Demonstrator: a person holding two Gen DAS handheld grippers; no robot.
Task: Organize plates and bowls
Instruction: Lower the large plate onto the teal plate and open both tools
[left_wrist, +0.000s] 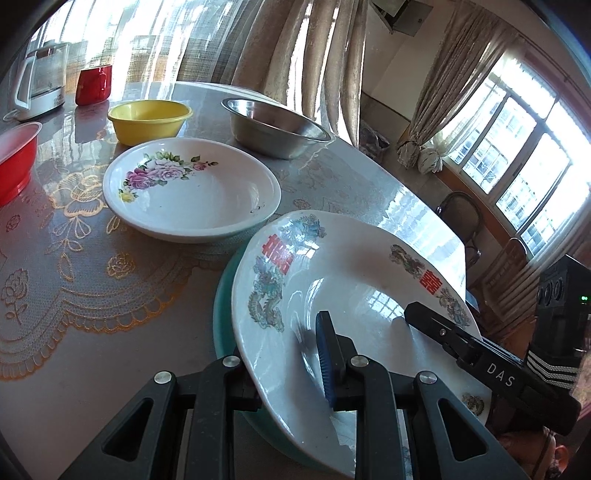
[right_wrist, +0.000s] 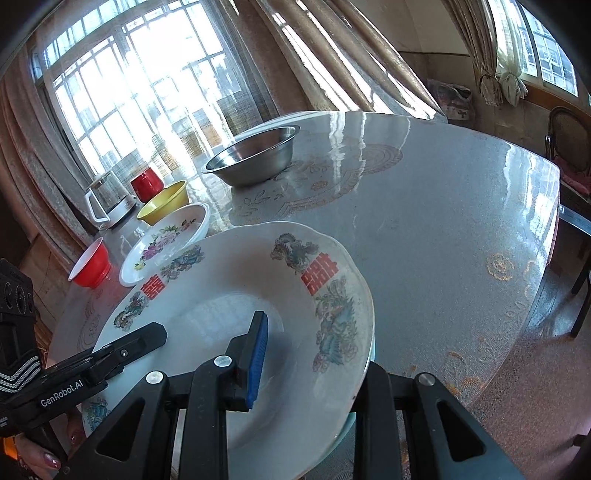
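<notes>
A large white plate with dragon patterns and red characters (left_wrist: 332, 273) (right_wrist: 229, 280) is held tilted over a teal plate (left_wrist: 221, 306) on the table. My left gripper (left_wrist: 291, 373) is shut on the large plate's near rim, one blue-padded finger (left_wrist: 327, 365) inside it. My right gripper (right_wrist: 306, 365) is shut on the opposite rim, blue-padded finger (right_wrist: 258, 362) inside. Each gripper shows in the other's view, the right one in the left wrist view (left_wrist: 491, 362), the left one in the right wrist view (right_wrist: 92, 365). A white floral plate (left_wrist: 192, 188) (right_wrist: 166, 240) lies beyond.
A yellow bowl (left_wrist: 147, 120) (right_wrist: 164, 203), a steel bowl (left_wrist: 275, 127) (right_wrist: 251, 155) and a red bowl (left_wrist: 14, 162) (right_wrist: 90, 267) stand on the round table (right_wrist: 443, 221). A red mug (left_wrist: 94, 85) and a kettle (left_wrist: 40, 85) are at the far edge. Chairs (right_wrist: 569, 147) stand beside the table.
</notes>
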